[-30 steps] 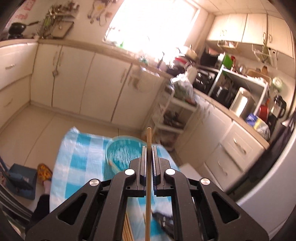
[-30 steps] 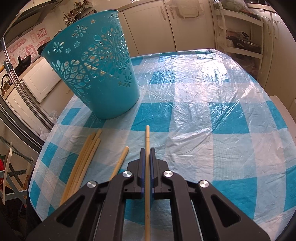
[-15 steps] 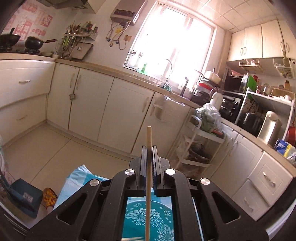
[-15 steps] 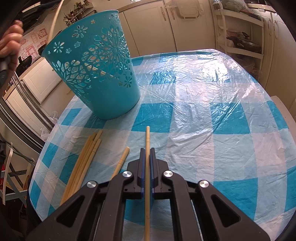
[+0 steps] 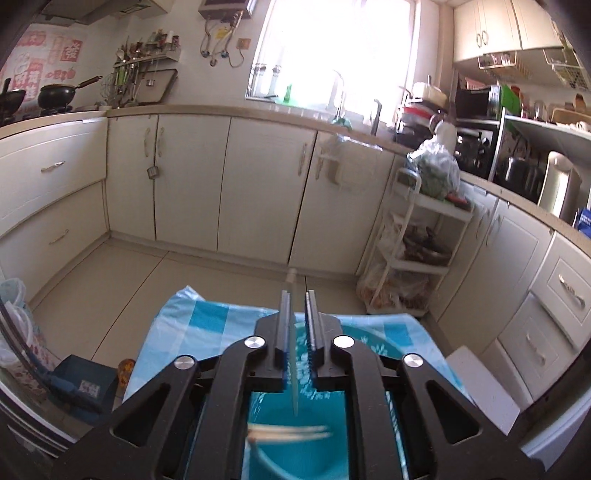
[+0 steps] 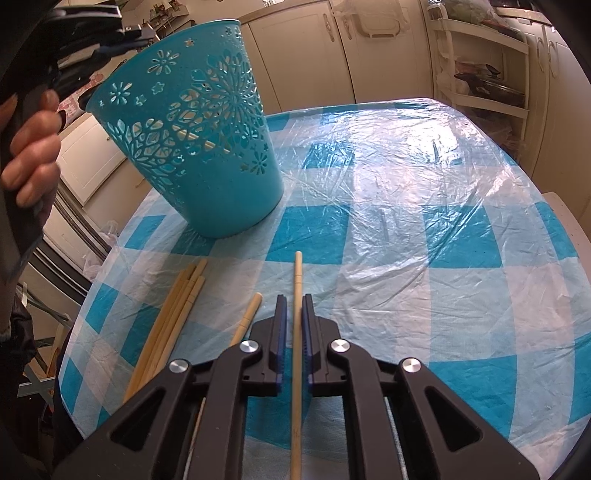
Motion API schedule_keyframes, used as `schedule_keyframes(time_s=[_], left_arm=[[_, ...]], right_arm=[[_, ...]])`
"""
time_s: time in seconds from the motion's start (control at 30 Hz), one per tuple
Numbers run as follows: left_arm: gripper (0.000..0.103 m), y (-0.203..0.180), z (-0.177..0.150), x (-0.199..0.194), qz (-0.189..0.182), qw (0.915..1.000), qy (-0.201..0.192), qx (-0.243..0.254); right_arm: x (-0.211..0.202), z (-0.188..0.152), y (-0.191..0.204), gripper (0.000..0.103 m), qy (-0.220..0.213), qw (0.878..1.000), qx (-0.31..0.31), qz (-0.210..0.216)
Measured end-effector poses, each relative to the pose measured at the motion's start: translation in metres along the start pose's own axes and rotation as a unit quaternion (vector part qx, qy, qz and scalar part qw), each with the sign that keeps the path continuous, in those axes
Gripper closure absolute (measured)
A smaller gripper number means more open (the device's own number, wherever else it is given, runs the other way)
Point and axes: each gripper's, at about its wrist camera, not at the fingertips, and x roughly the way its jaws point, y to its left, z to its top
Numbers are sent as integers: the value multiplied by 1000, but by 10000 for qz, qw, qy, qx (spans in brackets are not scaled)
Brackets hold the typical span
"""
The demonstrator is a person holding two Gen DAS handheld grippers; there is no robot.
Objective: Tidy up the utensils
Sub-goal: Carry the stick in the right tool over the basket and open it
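Note:
A teal cut-out basket (image 6: pixel 207 147) stands on the checked table (image 6: pixel 424 240). Held by a hand (image 6: pixel 33 147), my left gripper (image 6: pixel 136 33) hangs over its rim. In the left wrist view the left gripper (image 5: pixel 297 297) is opening, and a blurred chopstick (image 5: pixel 293 369) slips down between the parted pads into the basket (image 5: pixel 295 454), where other chopsticks (image 5: pixel 288 432) lie. My right gripper (image 6: pixel 294 299) is low over the table and opening. A chopstick (image 6: pixel 297 280) lies between its pads with a gap on each side.
Several loose chopsticks (image 6: pixel 173 314) lie on the table left of the right gripper, and one more (image 6: pixel 247 317) sits close beside its left finger. Kitchen cabinets (image 5: pixel 258 184) and a white shelf trolley (image 5: pixel 413 258) stand beyond the table's far edge.
The left gripper came over the basket and sank toward it; its jaws parted and the chopstick slid down. The right jaws parted off their chopstick. The right hand stayed put.

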Motion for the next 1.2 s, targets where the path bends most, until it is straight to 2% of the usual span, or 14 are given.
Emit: schedule_keyframes(time_s=[0.03, 0.1, 0.23, 0.37, 0.4, 0.47, 0.57, 0.67, 0.77, 0.93, 1.0, 1.2], left_arm=[[81, 3, -3, -5, 10, 10000, 30, 5], [56, 12, -9, -21, 58, 10000, 19, -49], [45, 37, -21, -62, 197, 9994, -141, -242], [27, 73, -48, -97, 586, 9967, -211, -517], [26, 80, -56, -99, 641, 9962, -146, -579], [26, 99, -82, -91, 780, 9941, 255, -708], [26, 111, -108, -74, 926, 9900, 715, -784], [26, 108, -131, -55, 941, 9873, 1092, -664], [26, 99, -144, -44, 814, 9865, 1324, -523], [22, 82, -159, -32, 749, 9839, 1605, -224], [18, 81, -159, -33, 749, 9850, 1542, -190], [17, 76, -160, -32, 774, 9843, 1586, -93]], right_arm=[[0, 0, 1, 91, 1, 10000, -16, -1], [1, 0, 2, 90, 2, 10000, -17, -1], [1, 0, 2, 90, 10, 10000, -8, 7], [-1, -1, -2, 90, 51, 10000, 70, 40], [-2, -1, -3, 90, 60, 10000, 63, 30], [-3, -2, -1, 90, 84, 9999, -56, -61], [-1, -1, 11, 93, 167, 9981, -433, -394], [1, -1, 17, 97, 213, 9959, -633, -611], [-3, -3, 9, 98, 229, 9973, -397, -570], [-32, -5, -9, 98, -53, 9998, 172, -58], [-48, -2, -10, 98, -268, 9991, 283, 149], [-91, 17, 2, 98, -939, 9924, 397, 690]])
